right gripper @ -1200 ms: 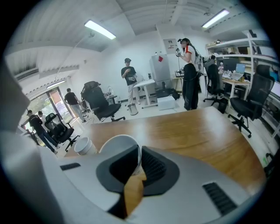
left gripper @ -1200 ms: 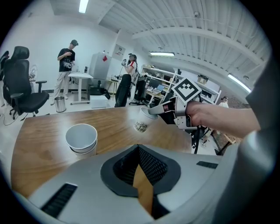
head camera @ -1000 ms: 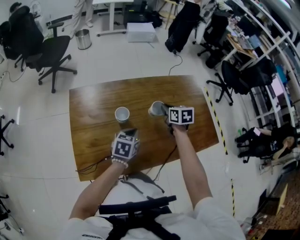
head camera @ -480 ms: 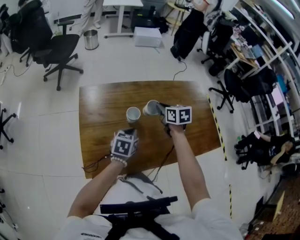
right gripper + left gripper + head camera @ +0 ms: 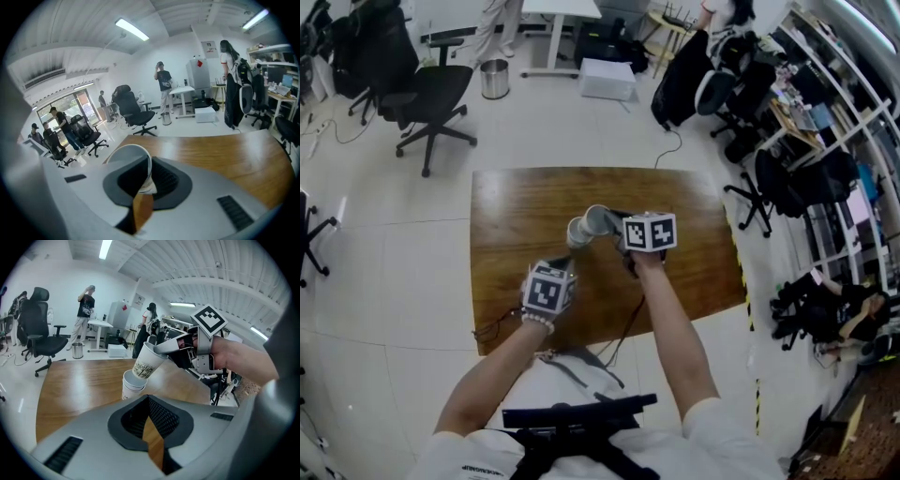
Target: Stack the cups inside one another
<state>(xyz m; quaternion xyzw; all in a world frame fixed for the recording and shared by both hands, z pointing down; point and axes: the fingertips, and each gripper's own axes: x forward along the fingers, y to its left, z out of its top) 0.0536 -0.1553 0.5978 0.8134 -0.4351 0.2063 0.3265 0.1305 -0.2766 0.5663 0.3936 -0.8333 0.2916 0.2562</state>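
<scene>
The tilted cup point(image 5: 598, 219), pinched in the jaws of the right gripper point(image 5: 617, 225), is now brought over the standing cup point(image 5: 577, 232) for stacking; the left gripper point(image 5: 564, 265) is held empty, jaws apart.

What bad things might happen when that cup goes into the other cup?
1. The held cup hangs tilted over the standing cup. Pushed in crooked, it may catch the rim and knock that cup over on the table.
2. The right gripper pinches only the thin cup wall, so the cup might slip or crumple.
3. The left gripper is empty and apart, so nothing steadies the standing cup.
</scene>
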